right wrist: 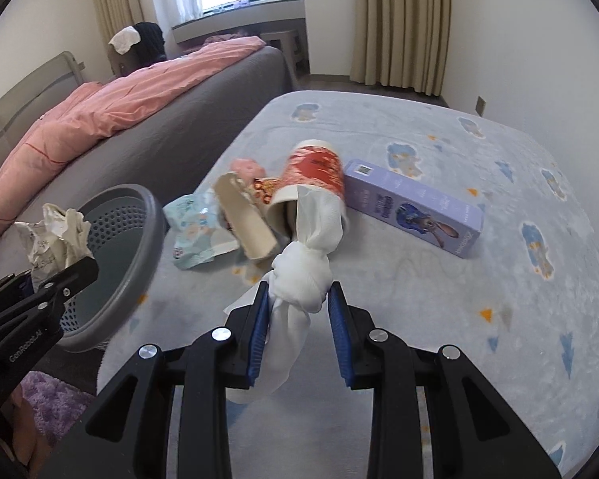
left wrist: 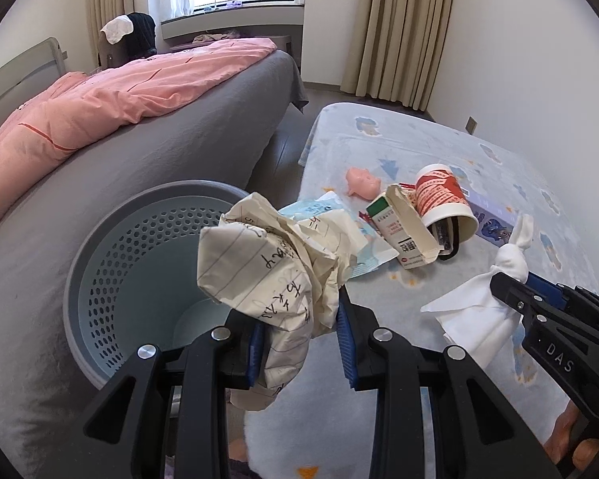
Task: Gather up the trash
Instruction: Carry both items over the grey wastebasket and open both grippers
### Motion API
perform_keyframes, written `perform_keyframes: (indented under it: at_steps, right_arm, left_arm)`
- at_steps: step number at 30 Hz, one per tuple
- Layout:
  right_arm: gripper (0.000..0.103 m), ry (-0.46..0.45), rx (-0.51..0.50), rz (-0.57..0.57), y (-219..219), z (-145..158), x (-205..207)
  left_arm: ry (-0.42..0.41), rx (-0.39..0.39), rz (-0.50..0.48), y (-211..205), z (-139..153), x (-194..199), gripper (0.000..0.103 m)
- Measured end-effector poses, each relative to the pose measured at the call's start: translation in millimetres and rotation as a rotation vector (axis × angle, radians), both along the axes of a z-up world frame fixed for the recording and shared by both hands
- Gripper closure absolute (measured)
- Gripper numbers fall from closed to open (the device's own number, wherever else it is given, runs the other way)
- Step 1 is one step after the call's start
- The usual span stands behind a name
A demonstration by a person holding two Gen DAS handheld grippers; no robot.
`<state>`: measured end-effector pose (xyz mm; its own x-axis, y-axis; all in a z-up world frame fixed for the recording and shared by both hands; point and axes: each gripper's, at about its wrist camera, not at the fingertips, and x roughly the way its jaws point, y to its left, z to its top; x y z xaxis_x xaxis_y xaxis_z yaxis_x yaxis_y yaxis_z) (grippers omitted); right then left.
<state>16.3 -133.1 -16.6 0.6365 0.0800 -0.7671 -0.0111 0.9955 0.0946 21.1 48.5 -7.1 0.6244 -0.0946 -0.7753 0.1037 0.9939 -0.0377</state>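
Left wrist view: left gripper (left wrist: 299,343) pinching crumpled lined paper (left wrist: 271,275) between blue pads (left wrist: 346,343), wad bulging out past the fingertips and a tail hanging down between the fingers. Paper held above the near rim of the grey bin (left wrist: 139,263), partly over its perforated blue inside. Bin beside the bed (left wrist: 139,135). Beyond the paper, on the blue blanket (left wrist: 439,143): blue wrapper (left wrist: 323,207), torn carton (left wrist: 403,231), red cup (left wrist: 443,199) lying on its side, pink toy (left wrist: 361,181). At right, right gripper (left wrist: 539,303) with white tissue (left wrist: 479,303) at its tip.

Right wrist view: right gripper (right wrist: 297,319) closed on knotted tissue (right wrist: 299,279), left pad pressed on the cloth, small gap showing by the right pad; knot just past the fingertips, one end reaching up in front of the cup (right wrist: 315,175) mouth, other end hanging down between the fingers. Tissue lifted clear of the blanket (right wrist: 459,319). Purple box (right wrist: 415,207) just right of the cup, carton (right wrist: 243,215) and wrapper (right wrist: 195,231) to its left. At left, left gripper (right wrist: 72,275) holding the paper (right wrist: 56,235) at the bin (right wrist: 139,239) rim.
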Motion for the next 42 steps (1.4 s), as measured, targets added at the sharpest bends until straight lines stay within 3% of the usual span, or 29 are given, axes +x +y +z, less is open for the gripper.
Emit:
perform_keyframes:
  at_steps: [13,23,32,36,38,40,42]
  right_arm:
    - [0.074,-0.062,0.072,0.284,106.6,28.7,25.2]
    - [0.073,-0.037,0.081,0.421,156.1,16.5,56.6]
    - [0.072,-0.007,0.083,0.469,169.0,-0.2,76.4]
    - [0.068,-0.011,0.084,0.476,171.7,-1.8,80.8]
    - [0.061,-0.021,0.079,0.476,171.3,-0.9,78.9]
    - [0.04,-0.041,0.08,0.469,169.9,1.4,78.5]
    - [0.037,-0.054,0.08,0.465,168.7,3.3,77.5]
  left_arm:
    - [-0.011,0.053,0.159,84.9,8.6,14.2,0.071]
    - [0.001,0.054,0.201,114.8,-0.1,34.0,0.071]
    - [0.035,0.023,0.245,130.2,-11.6,39.7,0.068]
    - [0.023,0.044,0.265,131.3,-10.9,40.3,0.061]
    - [0.024,0.044,0.27,132.1,-10.8,39.6,0.058]
    - [0.027,0.044,0.279,134.3,-10.9,39.0,0.053]
    - [0.027,0.044,0.286,135.9,-10.9,38.7,0.048]
